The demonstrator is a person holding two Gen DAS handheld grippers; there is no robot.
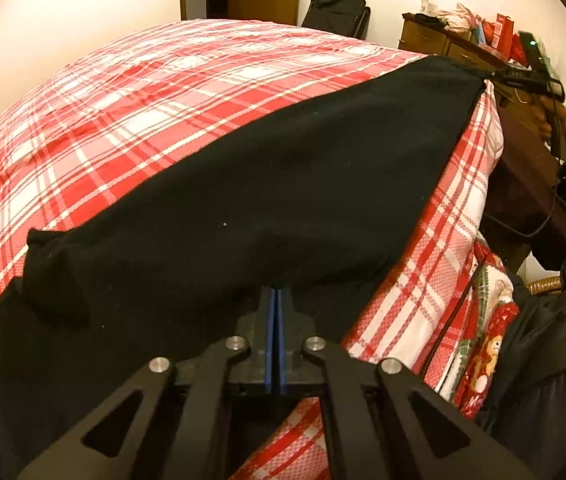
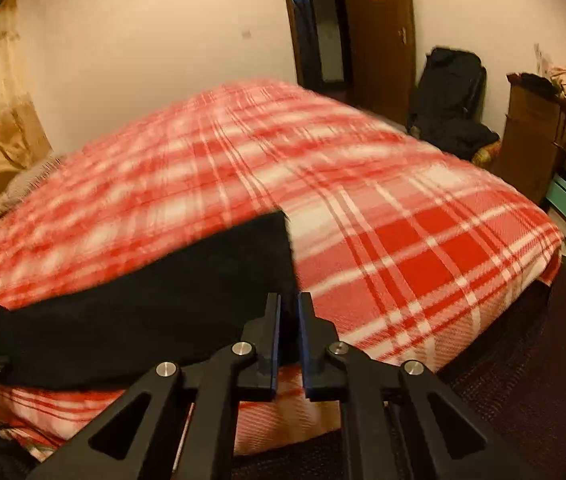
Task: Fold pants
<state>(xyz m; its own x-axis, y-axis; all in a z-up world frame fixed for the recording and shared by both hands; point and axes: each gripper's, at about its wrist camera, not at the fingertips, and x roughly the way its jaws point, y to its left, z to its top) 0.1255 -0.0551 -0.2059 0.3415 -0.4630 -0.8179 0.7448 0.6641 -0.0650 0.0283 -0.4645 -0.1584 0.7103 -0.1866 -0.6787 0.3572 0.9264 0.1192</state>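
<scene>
Red-and-white plaid bedspread (image 2: 423, 248) fills both views — wooden door (image 2: 379, 40) upper centre, dresser (image 2: 539, 148) at right. Black pants (image 1: 263, 200) stretch across centre frame; left gripper (image 1: 276, 296) pinches their edge, right gripper (image 2: 289, 304) stands slightly parted around a corner.

I see lots of free room on the bed (image 2: 423, 240): its far half and right side are bare plaid, so my tongs could pass there. The black pants (image 1: 243, 200) lie along the near edge and fill that strip. Past the right corner, a brown dresser (image 2: 543, 136) and a dark bag (image 2: 451, 96) block the way.
</scene>
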